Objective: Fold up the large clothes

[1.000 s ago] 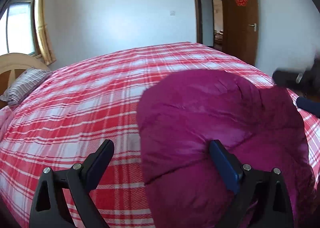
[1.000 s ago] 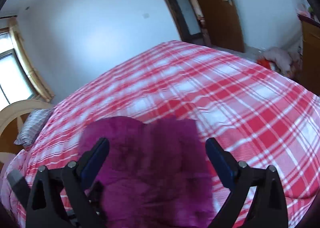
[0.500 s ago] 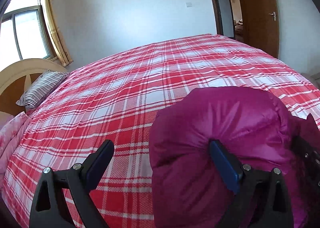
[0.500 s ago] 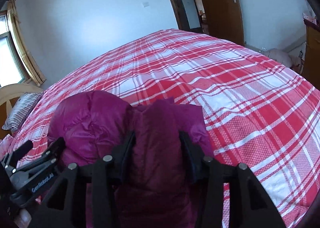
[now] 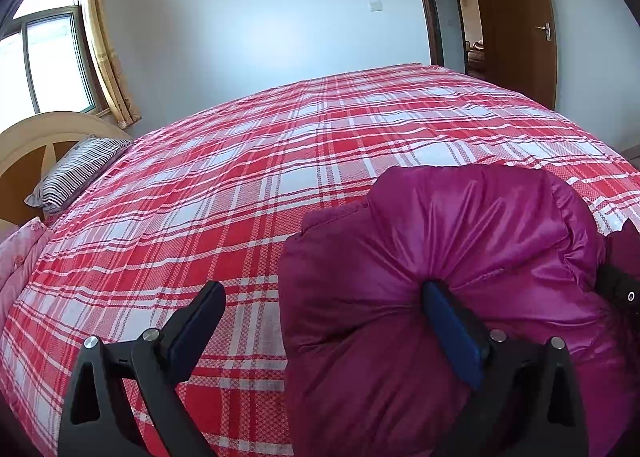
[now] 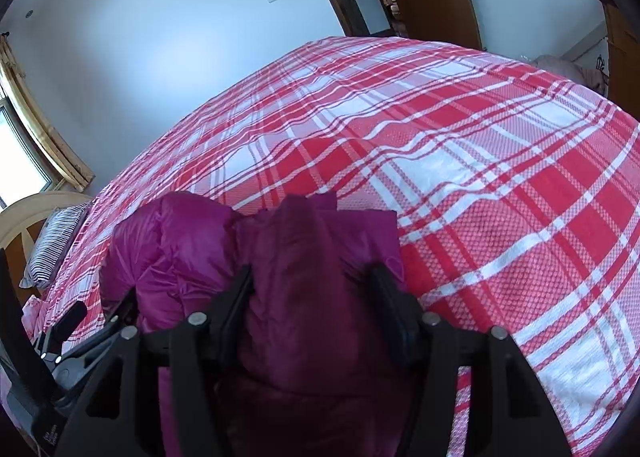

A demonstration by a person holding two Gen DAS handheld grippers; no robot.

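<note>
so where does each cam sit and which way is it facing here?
Left wrist: on the left gripper, angled down across the plaid bed toward the headboard; wide-apart fingers show, one against the magenta puffer jacket.
Right wrist: on the right gripper, facing the same way; its fingers pinch a jacket fold, left gripper at lower left.
Shared: jacket, bed, striped pillow, door.
</note>
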